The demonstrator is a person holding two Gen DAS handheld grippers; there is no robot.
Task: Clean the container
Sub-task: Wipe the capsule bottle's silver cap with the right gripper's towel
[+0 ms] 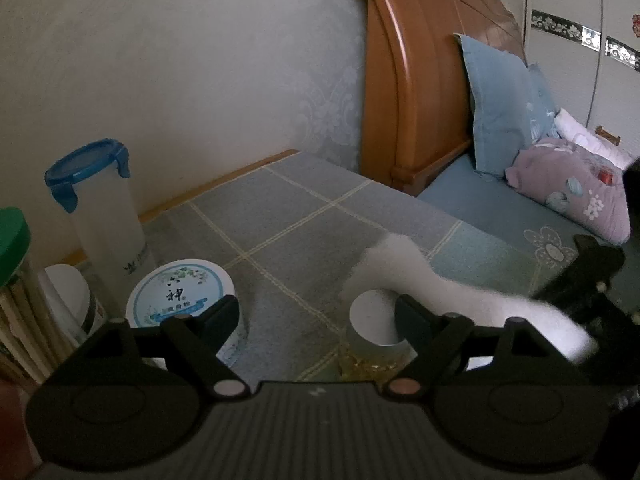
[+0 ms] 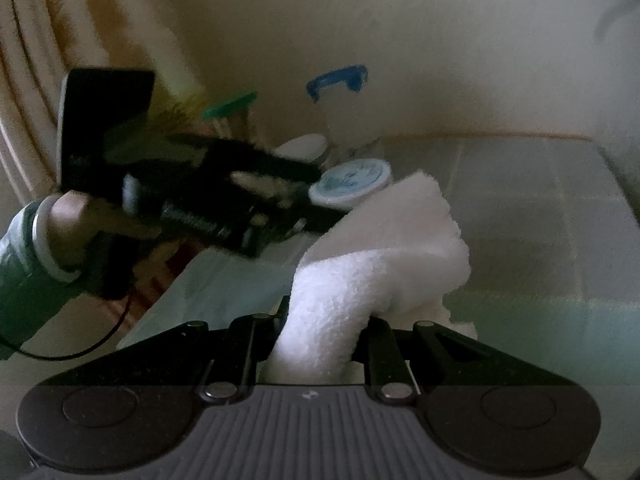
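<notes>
Taking the small white-capped jar (image 1: 374, 322) on the grey checked cloth (image 1: 296, 216) as my marker, I start far to its left: a green-lidded jar (image 1: 12, 240) of pale sticks stands at the edge of the left wrist view. Behind it and nearer the wall stands a tall frosted container (image 1: 106, 216) with a blue clip lid. In front of that sits a round tub (image 1: 182, 292) with a printed blue-and-white lid, well left of my marker.

My left gripper (image 1: 316, 316) hangs with its jaws apart, one finger over the tub and the other just touching the jar's right side; nothing is clamped. The jar, the thing I am cleaning, stands upright between them.

To the jar's right, a white towel (image 2: 360, 276) drapes behind and over it. My right gripper (image 2: 324, 344) has its jaws clamped on that towel.

Further right lie the wooden headboard (image 1: 416, 80) and blue pillows (image 1: 504, 108).
</notes>
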